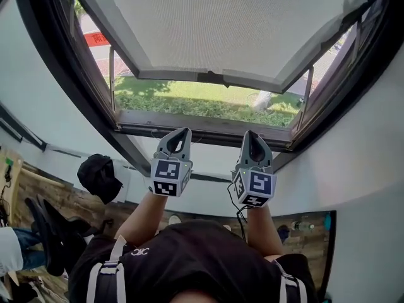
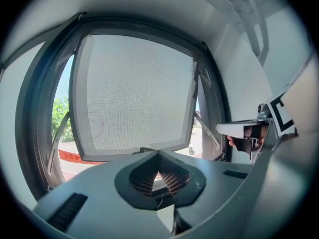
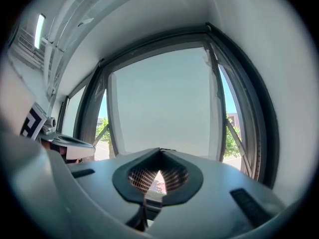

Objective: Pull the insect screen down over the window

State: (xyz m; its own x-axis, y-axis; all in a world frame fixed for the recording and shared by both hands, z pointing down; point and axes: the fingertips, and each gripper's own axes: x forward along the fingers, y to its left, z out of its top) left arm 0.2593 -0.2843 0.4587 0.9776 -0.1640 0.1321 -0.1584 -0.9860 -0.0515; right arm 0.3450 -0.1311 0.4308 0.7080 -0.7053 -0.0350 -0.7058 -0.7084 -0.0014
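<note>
The grey mesh insect screen (image 1: 221, 24) covers the upper part of the dark-framed window (image 1: 76, 74). Its bottom bar (image 1: 189, 76) carries a small dark handle (image 1: 211, 77). Below the bar an open gap shows grass (image 1: 189, 100). My left gripper (image 1: 184, 131) and right gripper (image 1: 250, 133) sit side by side just under the sill (image 1: 202, 125), both shut and empty, clear of the bar. In the left gripper view the screen (image 2: 134, 93) fills the window ahead, with the right gripper (image 2: 248, 131) alongside. The right gripper view shows the screen (image 3: 164, 98) ahead.
Metal window stays (image 1: 307, 100) stand at both sides of the opening. A black cap-like object (image 1: 99, 175) rests on the ledge at the left. A dark chair (image 1: 47, 232) stands low on the left. A red banner (image 1: 98, 38) hangs outside.
</note>
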